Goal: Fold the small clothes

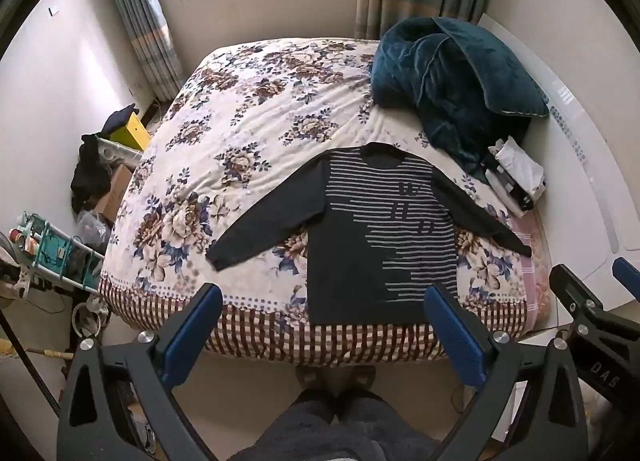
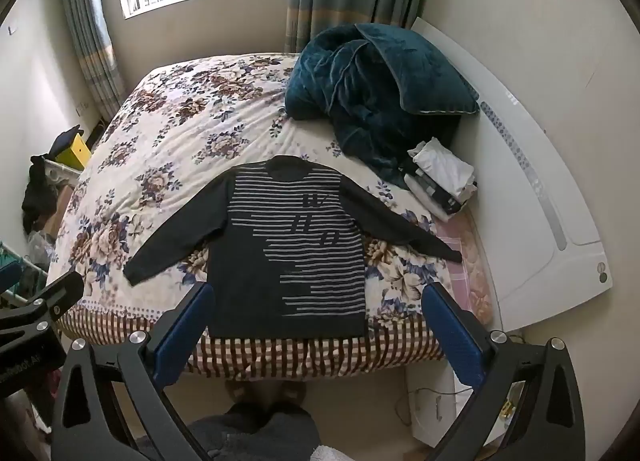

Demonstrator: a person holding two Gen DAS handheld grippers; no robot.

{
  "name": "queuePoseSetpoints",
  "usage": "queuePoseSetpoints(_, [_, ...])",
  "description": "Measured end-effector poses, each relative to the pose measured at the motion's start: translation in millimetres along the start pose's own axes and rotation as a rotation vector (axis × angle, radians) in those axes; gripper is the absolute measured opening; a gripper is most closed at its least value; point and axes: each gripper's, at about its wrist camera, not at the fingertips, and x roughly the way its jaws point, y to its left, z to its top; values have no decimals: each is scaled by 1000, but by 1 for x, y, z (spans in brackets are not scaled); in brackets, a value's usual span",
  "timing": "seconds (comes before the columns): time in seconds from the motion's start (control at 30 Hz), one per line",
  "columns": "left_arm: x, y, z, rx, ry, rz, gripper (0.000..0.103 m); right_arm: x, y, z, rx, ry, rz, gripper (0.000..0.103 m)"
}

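A small dark long-sleeved sweater (image 1: 360,245) with grey stripes lies flat on the floral bed cover (image 1: 240,133), front up, both sleeves spread out, hem at the near bed edge. It also shows in the right wrist view (image 2: 280,261). My left gripper (image 1: 326,301) is open and empty, held above the floor just short of the hem. My right gripper (image 2: 320,301) is open and empty, held level with it to the right. The right gripper's fingers (image 1: 576,293) show at the right edge of the left wrist view.
A bundled teal blanket (image 2: 372,93) and a stack of folded clothes (image 2: 440,177) lie at the far right of the bed by the white headboard (image 2: 540,201). A cluttered shelf (image 1: 60,253) and boxes (image 1: 124,133) stand left of the bed. The person's legs (image 1: 340,421) are below.
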Motion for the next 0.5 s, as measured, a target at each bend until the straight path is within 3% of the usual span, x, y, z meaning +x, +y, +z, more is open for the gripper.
queuePoseSetpoints(0.5, [2,-1,1,6,-16,7,103,-1,2,8,-6,1,-10,103])
